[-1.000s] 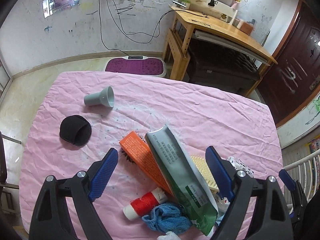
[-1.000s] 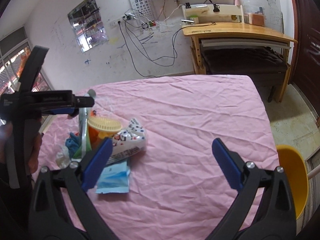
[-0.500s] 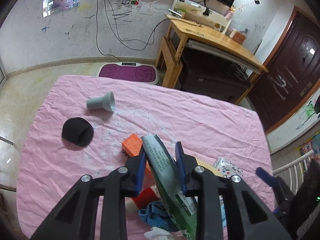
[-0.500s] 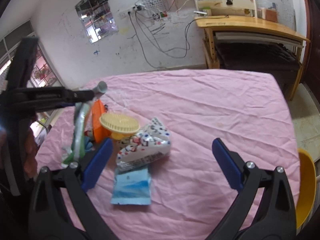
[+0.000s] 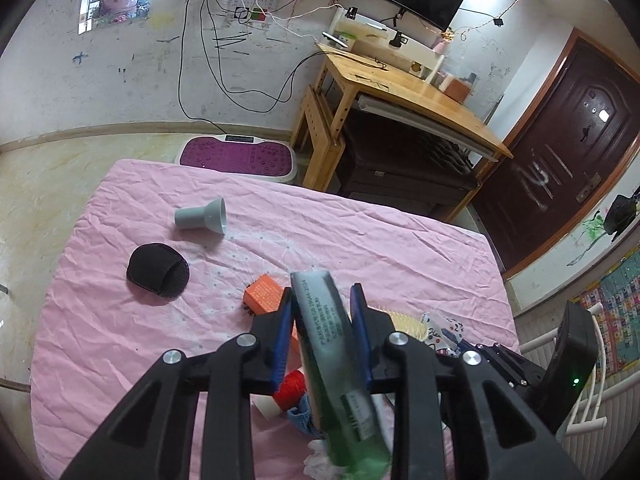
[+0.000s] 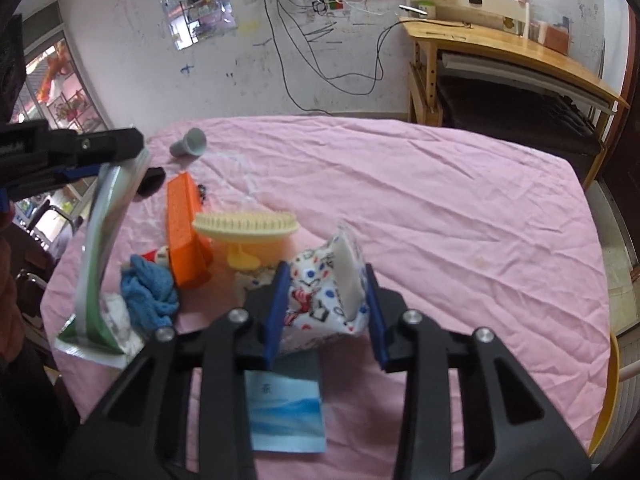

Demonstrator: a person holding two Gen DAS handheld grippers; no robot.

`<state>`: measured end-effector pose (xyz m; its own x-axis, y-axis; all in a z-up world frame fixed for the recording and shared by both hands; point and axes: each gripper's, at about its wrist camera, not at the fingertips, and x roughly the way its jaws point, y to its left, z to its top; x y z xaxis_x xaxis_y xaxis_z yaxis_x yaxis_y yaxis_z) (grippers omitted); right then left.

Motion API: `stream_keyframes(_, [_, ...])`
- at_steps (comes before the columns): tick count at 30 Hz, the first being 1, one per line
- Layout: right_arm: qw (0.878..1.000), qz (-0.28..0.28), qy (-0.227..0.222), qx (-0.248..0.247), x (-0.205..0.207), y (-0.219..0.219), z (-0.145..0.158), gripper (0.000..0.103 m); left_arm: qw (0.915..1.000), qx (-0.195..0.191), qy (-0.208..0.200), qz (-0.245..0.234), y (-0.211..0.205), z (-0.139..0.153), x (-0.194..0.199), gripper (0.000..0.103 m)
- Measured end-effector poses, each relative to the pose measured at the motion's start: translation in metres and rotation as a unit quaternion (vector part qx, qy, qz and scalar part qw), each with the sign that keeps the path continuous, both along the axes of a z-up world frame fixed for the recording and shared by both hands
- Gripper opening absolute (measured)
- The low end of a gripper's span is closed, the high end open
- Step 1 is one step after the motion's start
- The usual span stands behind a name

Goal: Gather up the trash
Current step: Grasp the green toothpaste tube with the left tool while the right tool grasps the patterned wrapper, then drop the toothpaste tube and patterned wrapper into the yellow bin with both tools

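Observation:
My left gripper is shut on a long grey-green foil pouch and holds it tilted above the pink table. The pouch also shows in the right wrist view. My right gripper has its jaws closed against a white patterned wrapper that rests on the cloth. A blue and white packet lies under the right gripper. An orange box, a yellow brush, a blue rag and a red and white tube lie clustered between the grippers.
A grey funnel-shaped cup and a black round pad lie at the far left of the pink cloth. A wooden desk stands behind. A yellow bin shows at the right table edge.
My left gripper closed on the grey-green pouch and lifted it. My right gripper moved left and forward and closed around the patterned wrapper.

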<state>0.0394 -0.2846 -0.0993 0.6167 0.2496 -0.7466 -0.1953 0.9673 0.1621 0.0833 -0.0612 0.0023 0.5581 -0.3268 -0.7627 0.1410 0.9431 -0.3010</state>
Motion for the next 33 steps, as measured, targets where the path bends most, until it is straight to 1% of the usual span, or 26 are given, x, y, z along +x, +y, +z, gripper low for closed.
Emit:
stream_keyframes(3, [1.000,-0.008,-0.010,0.010,-0.006,-0.011,0.007,0.033,1.0000,0.001,-0.006,-0.004,0.000,0.004,-0.003,0.024])
stream_keyframes(7, [0.999,-0.016,-0.034,0.021,-0.019,-0.024,0.022,0.033,0.9999,0.004,-0.015,-0.005,-0.004,0.011,-0.007,0.024])
stream_keyframes(12, [0.997,-0.028,-0.057,0.032,-0.031,-0.040,0.034,0.033,0.9995,0.014,-0.023,-0.012,-0.016,0.018,-0.012,0.024])
stream_keyframes(17, [0.995,-0.044,-0.068,0.055,-0.040,-0.066,0.038,0.033,0.9990,0.029,-0.026,-0.021,-0.030,0.021,-0.013,0.017])
stream_keyframes(18, [0.995,-0.046,-0.070,0.056,-0.041,-0.068,0.038,0.033,0.9990,0.033,-0.024,-0.022,-0.032,0.021,-0.013,0.013])
stream_keyframes(21, [0.994,-0.051,-0.074,0.063,-0.044,-0.075,0.038,0.033,0.9992,0.027,-0.012,-0.028,-0.034,0.018,-0.012,0.008])
stream_keyframes(26, [0.991,-0.068,-0.088,0.070,-0.052,-0.092,0.043,0.033,0.9992,0.023,-0.018,-0.027,-0.036,0.024,-0.014,0.007])
stream_keyframes(28, [0.990,-0.079,-0.094,0.071,-0.057,-0.103,0.045,0.033,0.9990,0.020,-0.023,-0.034,-0.041,0.030,-0.015,0.007])
stream_keyframes(31, [0.986,-0.103,-0.104,0.073,-0.066,-0.124,0.049,0.033,0.9982,0.020,-0.033,-0.047,-0.054,0.040,-0.017,0.007])
stream_keyframes(33, [0.984,-0.121,-0.108,0.073,-0.072,-0.141,0.050,0.033,0.9969,0.019,-0.041,-0.064,-0.069,0.048,-0.018,0.007])
